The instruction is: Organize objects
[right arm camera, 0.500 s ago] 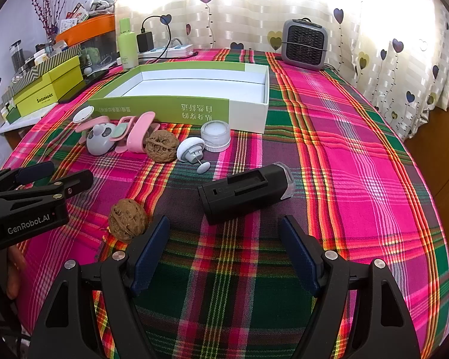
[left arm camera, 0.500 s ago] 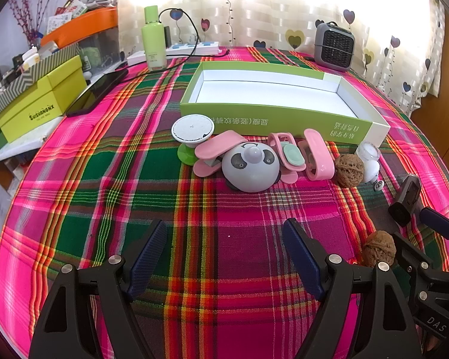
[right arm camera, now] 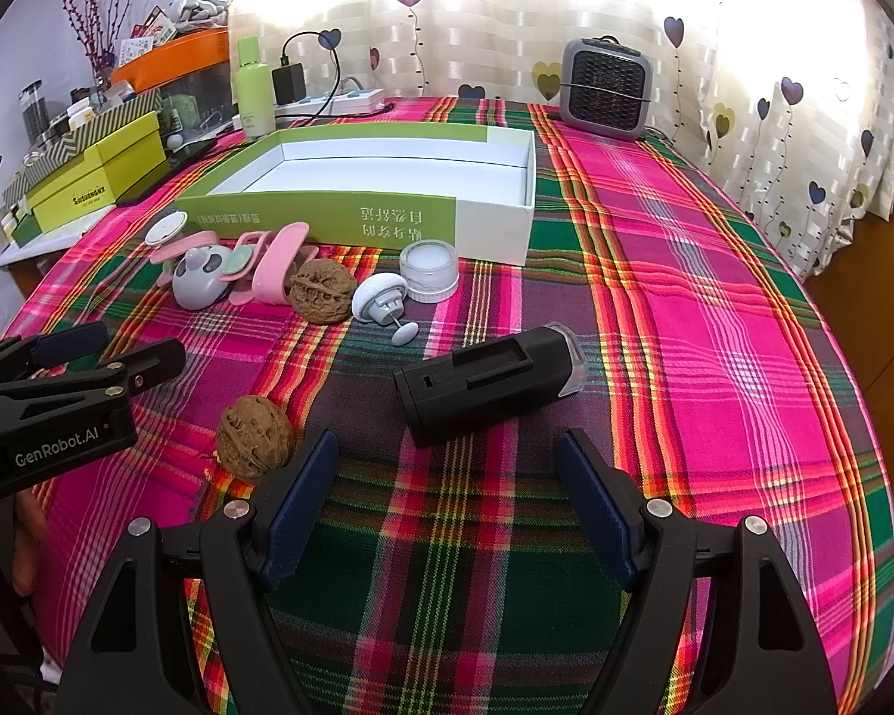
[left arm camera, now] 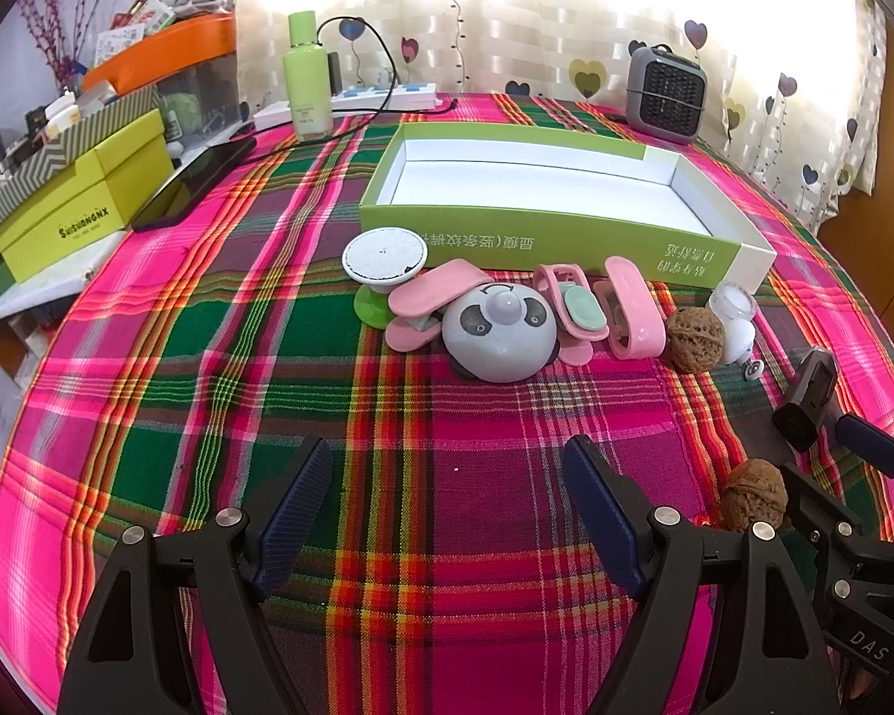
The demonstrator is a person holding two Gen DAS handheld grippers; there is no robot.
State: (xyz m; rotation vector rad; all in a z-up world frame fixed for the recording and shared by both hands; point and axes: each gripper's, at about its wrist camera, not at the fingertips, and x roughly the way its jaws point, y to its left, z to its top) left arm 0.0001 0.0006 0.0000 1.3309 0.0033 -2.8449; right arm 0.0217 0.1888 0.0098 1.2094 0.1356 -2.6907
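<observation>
Jaws stood wide apart and empty on both the left hand-held gripper (left arm camera: 447, 512) and right hand-held gripper (right arm camera: 447, 506); the black case (right arm camera: 486, 381), just ahead of the right, wanted a square grasp across its narrow sides.

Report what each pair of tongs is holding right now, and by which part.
Nothing is held. The left tongs and the right tongs both stand open over bare plaid tablecloth, with nothing between their pads; the walnut and black device lie untouched.
</observation>
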